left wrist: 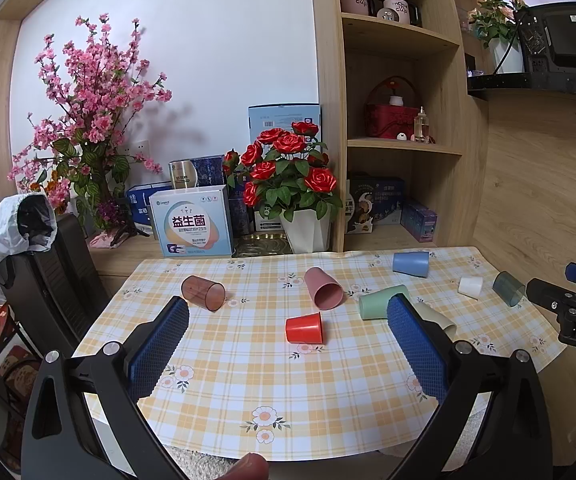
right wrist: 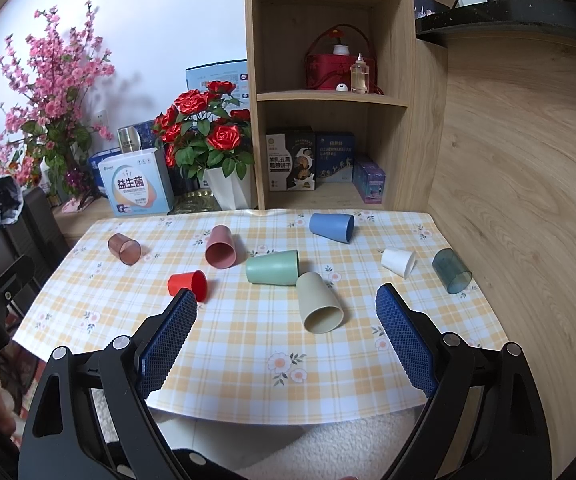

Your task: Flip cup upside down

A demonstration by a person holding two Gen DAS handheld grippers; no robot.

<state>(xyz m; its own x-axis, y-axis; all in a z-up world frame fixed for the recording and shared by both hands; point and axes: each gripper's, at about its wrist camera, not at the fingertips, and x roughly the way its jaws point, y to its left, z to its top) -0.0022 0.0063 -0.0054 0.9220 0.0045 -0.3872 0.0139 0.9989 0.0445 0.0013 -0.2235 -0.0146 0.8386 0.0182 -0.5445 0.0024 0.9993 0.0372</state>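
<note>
Several cups lie on their sides on the checked tablecloth point(left wrist: 248, 376): a small red cup point(left wrist: 305, 328) point(right wrist: 189, 285), a pink cup point(left wrist: 323, 289) point(right wrist: 220, 247), a green cup point(left wrist: 380, 301) point(right wrist: 273, 267), a beige cup point(right wrist: 319, 303), a blue cup point(right wrist: 332, 227), a small white cup point(right wrist: 398, 262), a clear brown cup point(left wrist: 203, 293) and a clear grey-blue cup point(right wrist: 452, 271). My left gripper point(left wrist: 288, 308) is open above the cloth, with the red cup between its fingers' lines. My right gripper point(right wrist: 287, 296) is open, with the beige cup just ahead.
A white pot of red roses point(left wrist: 308, 228) and boxes point(left wrist: 192, 220) stand behind the table. A wooden shelf unit point(right wrist: 328, 96) rises at the back right. A wooden wall point(right wrist: 520, 200) borders the right. A dark chair with clothes point(left wrist: 36, 248) stands left.
</note>
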